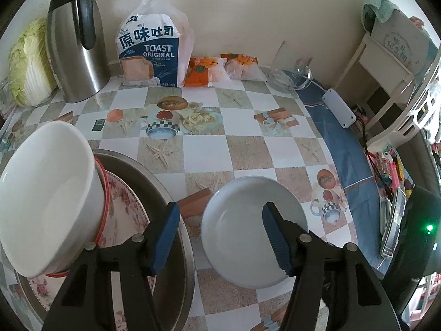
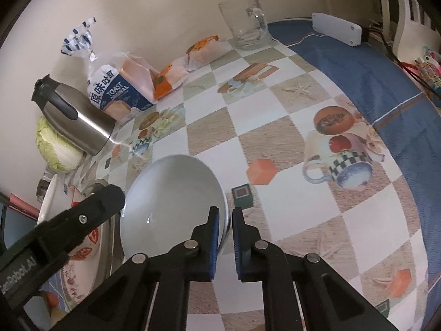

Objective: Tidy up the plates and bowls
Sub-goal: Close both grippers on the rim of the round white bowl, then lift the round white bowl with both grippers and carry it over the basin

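A small pale grey-white plate (image 1: pixel 248 229) (image 2: pixel 171 207) is held tilted above the checked table. My right gripper (image 2: pixel 226 237) is shut on its right rim. My left gripper (image 1: pixel 220 237) is open and empty, its right finger in front of the plate and its left finger over a steel basin (image 1: pixel 176 237). The basin holds a floral plate (image 1: pixel 124 209) with a large white bowl (image 1: pixel 46 193) on it. The left gripper's arm (image 2: pixel 69 226) crosses the right wrist view beside the plate.
At the back wall stand a steel kettle (image 1: pixel 74 47), a cabbage (image 1: pixel 27 63), a toast bag (image 1: pixel 154 52), orange snack packets (image 1: pixel 204 69) and a glass mug (image 2: pixel 245 24). A white box (image 1: pixel 339 107) lies on the blue table edge at right.
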Demonstrator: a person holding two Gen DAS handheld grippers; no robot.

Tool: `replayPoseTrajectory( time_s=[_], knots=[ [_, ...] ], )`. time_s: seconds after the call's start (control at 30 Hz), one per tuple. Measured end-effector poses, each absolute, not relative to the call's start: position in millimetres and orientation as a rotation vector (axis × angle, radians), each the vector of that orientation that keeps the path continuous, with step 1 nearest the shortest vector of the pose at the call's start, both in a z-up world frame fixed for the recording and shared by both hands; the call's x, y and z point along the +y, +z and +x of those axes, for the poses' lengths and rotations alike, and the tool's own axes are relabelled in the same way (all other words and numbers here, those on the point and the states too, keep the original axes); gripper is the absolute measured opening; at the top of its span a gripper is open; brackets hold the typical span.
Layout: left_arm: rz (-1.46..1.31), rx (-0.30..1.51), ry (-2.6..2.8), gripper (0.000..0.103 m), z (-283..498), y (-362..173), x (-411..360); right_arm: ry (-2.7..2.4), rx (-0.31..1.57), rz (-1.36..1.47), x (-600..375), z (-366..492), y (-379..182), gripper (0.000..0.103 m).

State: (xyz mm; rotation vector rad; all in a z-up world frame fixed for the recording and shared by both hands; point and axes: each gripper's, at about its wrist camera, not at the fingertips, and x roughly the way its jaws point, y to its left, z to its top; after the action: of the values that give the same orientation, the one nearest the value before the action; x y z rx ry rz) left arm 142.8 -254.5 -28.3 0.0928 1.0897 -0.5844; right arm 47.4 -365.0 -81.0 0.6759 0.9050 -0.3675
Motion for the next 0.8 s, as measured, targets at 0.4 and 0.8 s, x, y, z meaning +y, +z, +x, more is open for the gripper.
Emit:
replayPoseTrajectory(
  time_s=[0.4,0.8],
  knots=[
    [0.147,1.149,-0.601,0.044,138.1,-47.6,-267.4,-0.4,0.914,0.7,-381.5,31.9,-81.7,0.01],
    [0.171,1.198,-0.629,0.022,134.4,-67.5,-275.0,-0.41,0.941,0.688,-382.5,28.8,-83.8,0.01]
  ],
)
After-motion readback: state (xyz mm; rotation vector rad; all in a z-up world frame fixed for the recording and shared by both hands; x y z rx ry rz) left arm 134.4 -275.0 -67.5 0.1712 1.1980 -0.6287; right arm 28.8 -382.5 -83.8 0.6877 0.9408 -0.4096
